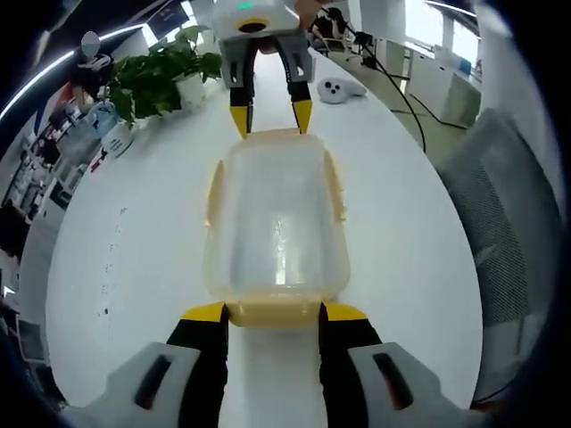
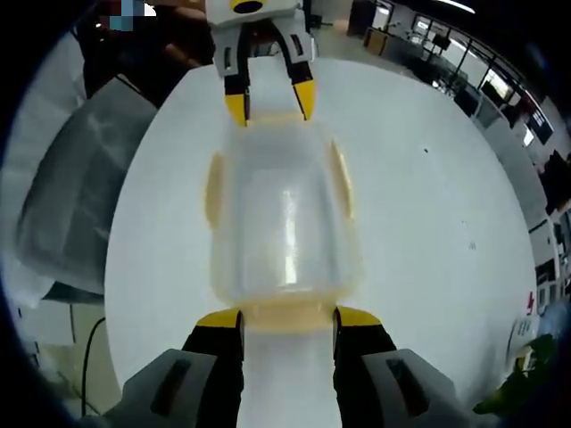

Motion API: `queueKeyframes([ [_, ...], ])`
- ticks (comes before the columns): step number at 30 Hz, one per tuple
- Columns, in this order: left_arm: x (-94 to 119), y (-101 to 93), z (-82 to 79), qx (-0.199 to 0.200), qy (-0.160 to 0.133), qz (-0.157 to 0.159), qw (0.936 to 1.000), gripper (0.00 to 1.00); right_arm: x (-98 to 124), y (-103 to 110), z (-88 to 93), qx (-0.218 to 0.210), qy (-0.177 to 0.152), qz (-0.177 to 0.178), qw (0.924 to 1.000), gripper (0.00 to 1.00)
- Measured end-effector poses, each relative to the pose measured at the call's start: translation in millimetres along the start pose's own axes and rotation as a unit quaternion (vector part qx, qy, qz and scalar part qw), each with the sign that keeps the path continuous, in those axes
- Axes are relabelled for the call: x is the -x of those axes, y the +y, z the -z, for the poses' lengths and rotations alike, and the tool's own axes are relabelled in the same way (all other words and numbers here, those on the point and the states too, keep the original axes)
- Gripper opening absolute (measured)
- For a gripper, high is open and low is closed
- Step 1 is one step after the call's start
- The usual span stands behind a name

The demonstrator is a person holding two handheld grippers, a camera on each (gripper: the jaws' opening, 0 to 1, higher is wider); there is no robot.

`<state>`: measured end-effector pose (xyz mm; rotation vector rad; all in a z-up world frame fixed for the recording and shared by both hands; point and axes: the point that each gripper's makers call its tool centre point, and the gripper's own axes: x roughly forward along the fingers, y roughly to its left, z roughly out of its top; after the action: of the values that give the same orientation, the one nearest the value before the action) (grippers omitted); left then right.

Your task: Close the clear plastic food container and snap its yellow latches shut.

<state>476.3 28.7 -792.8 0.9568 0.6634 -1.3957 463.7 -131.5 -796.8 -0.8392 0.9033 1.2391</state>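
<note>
Now both my grippers, left gripper (image 1: 272, 314) and right gripper (image 2: 288, 319), stand open astride the container's (image 1: 275, 227) end latches (image 1: 272, 312). Next move, I judge: press each evenly inward until it snaps.

Lidded container (image 1: 277, 227) between hand-held grippers

In the left gripper view, the left gripper (image 1: 276, 312) is cut off by the picture's lower edge, so only its yellow tips and part of its dark and grey body show. Its tips sit against the near yellow latch (image 1: 275, 312) of the clear container (image 1: 277, 223); whether they actually press it cannot be told. At the far end, the right gripper (image 1: 272, 120) runs off the top edge. The plant (image 1: 161, 76) on the far left is partly lost in the blur.

In the right gripper view, the right gripper (image 2: 288, 319) is likewise cropped below, and the far latch (image 2: 270, 120) is mostly hidden behind the container's hazy lid.
</note>
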Motion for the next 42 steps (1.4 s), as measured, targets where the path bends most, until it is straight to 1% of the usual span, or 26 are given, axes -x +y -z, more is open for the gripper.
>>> queueKeyframes([
  [17, -5.6, 0.9, -0.7, 0.004, -0.001, 0.005, 1.0, 0.4, -2.1, 0.5, 3.4, -0.005, -0.001, -0.008, 1.0, 0.38],
  [34, -7.0, 1.2, -0.6, 0.01, -0.01, 0.012, 0.9998, 0.4, -4.3, 0.1, 4.7, -0.008, -0.002, -0.019, 0.9998, 0.38],
  [38, -6.9, 1.3, -0.5, 0.006, -0.008, 0.009, 0.9999, 0.4, -4.6, -0.1, 4.6, 0.0, -0.002, -0.015, 0.9999, 0.39],
  [39, -8.1, 2.7, 1.0, -0.004, -0.005, 0.002, 1.0, 0.41, -4.6, -0.3, 4.6, 0.001, -0.002, -0.014, 0.9999, 0.4],
  [41, -8.6, -0.3, 4.5, -0.032, 0.005, 0.005, 0.9995, 0.42, -5.0, 0.6, 3.6, 0.004, -0.007, -0.016, 0.9998, 0.4],
  [42, -9.2, -1.3, 5.6, -0.033, 0.005, 0.004, 0.9994, 0.42, -4.7, 1.4, 4.2, 0.006, -0.008, -0.015, 0.9998, 0.42],
])
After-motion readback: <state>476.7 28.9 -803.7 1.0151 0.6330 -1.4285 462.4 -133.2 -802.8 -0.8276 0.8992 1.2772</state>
